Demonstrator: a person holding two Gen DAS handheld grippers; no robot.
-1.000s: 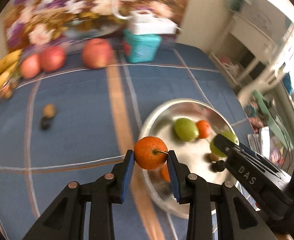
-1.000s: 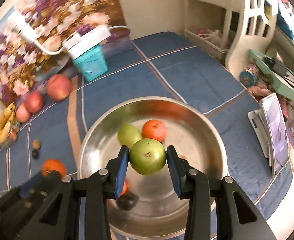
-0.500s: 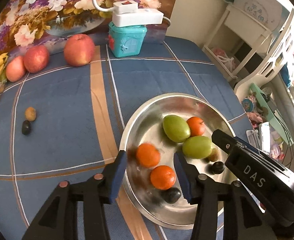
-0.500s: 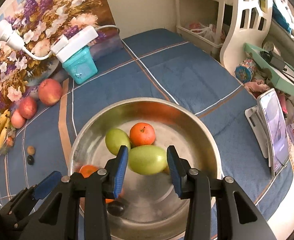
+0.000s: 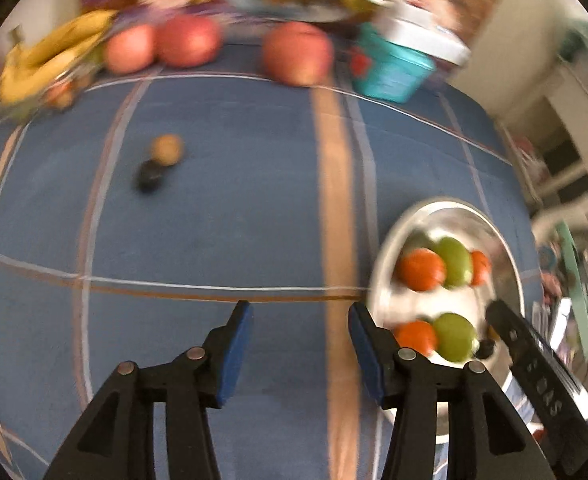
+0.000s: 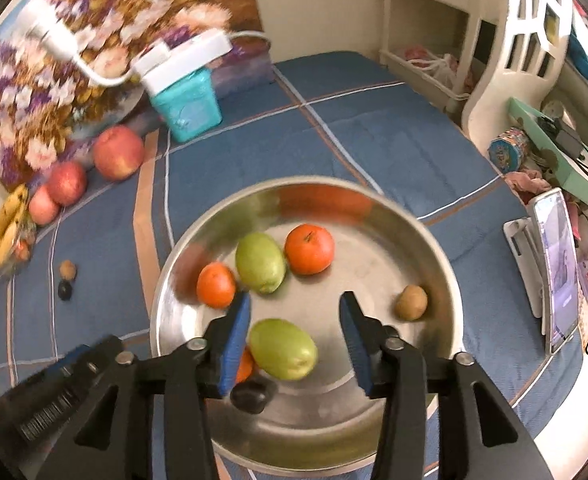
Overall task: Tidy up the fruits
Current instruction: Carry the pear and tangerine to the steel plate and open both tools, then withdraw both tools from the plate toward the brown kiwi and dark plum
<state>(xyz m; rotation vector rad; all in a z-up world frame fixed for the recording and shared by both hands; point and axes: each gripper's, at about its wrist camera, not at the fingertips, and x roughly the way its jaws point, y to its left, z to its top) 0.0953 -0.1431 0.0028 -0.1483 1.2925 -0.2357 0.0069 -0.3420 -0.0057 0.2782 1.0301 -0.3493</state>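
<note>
A steel bowl [image 6: 446, 280] on the blue cloth holds two green fruits [image 6: 260, 257] [image 6: 284, 348], three oranges, a brown fruit [image 6: 411, 302] and a dark plum [image 6: 250, 396]. My right gripper [image 6: 294, 320] is open and empty just above the bowl, over the nearer green fruit. My left gripper [image 5: 300, 332] is open and empty over the cloth, left of the bowl [image 5: 390, 240]. A small brown fruit [image 5: 167, 149] and a dark one [image 5: 149, 176] lie loose on the cloth. Three apples [image 5: 296, 57] and bananas [image 5: 50, 60] lie at the back.
A teal box [image 6: 186, 106] with a white power strip [image 6: 186, 60] on it stands at the back, against a flowered panel. A phone on a stand [image 6: 556, 264] and a white shelf unit [image 6: 510, 40] are at the right, off the table edge.
Both grippers opened and let go: the orange and the green fruit now lie in the bowl. My left gripper has swung left away from the bowl; its view is blurred.
</note>
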